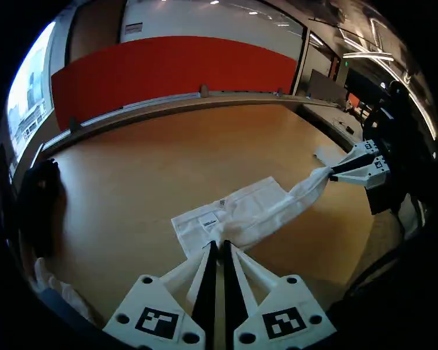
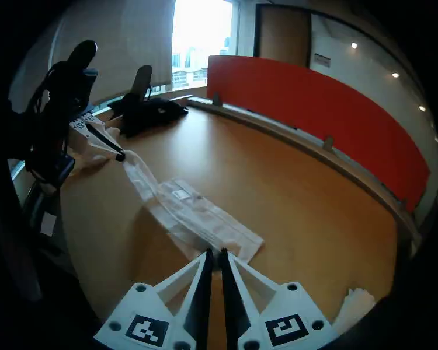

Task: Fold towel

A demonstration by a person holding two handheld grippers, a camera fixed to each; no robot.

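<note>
A white towel is stretched between my two grippers over the wooden table. Its far part lies flat on the wood and its near edge is lifted. In the left gripper view my left gripper is shut on one end of the towel, and my right gripper pinches the other end at the right. In the right gripper view the towel runs from my right gripper, shut on its near corner, to my left gripper at the far left.
A red partition runs along the table's far edge. A black bag lies on the table near the window. Another white cloth lies near the table edge by the right gripper. Office chairs stand behind the left gripper.
</note>
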